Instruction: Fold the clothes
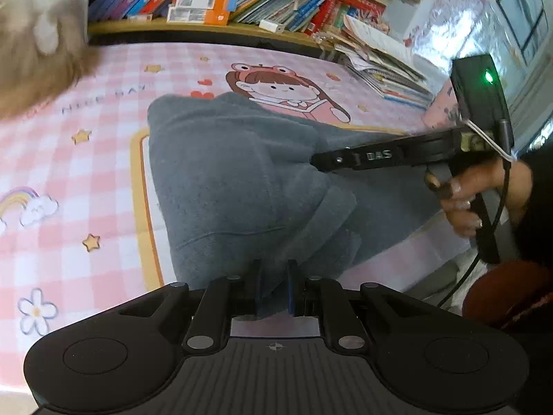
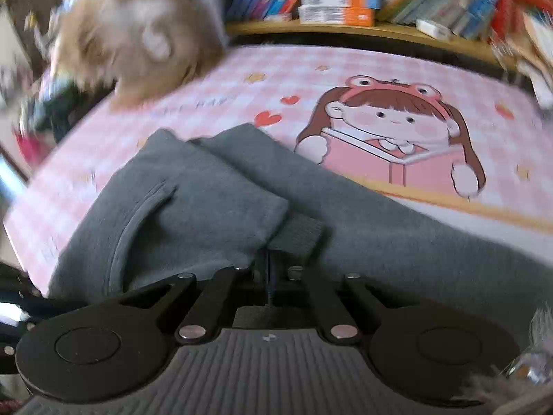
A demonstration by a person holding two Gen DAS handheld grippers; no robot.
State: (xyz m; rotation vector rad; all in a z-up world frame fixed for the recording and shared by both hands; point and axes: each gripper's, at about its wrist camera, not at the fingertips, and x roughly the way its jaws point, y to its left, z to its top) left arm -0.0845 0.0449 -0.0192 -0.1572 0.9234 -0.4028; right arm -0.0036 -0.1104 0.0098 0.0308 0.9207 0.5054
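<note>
Half the grey garment (image 2: 214, 207) motion-blurred

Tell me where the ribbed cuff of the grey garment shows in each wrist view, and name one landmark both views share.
Left wrist view: the ribbed cuff lies right of centre, below the right tongs.
Right wrist view: cuff at centre, just above the shut tongs.
Shared landmark: the cartoon girl in a frog hat on the pink checked mat.

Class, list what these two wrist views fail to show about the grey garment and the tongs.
- Garment near edge: left wrist view, hidden behind the left tongs.
- Garment's right part: right wrist view, cut off by the frame edge.
- Right tongs tips: right wrist view, buried under a cuff; a grip cannot be confirmed.
- Plush toy: right wrist view, blurred.
</note>
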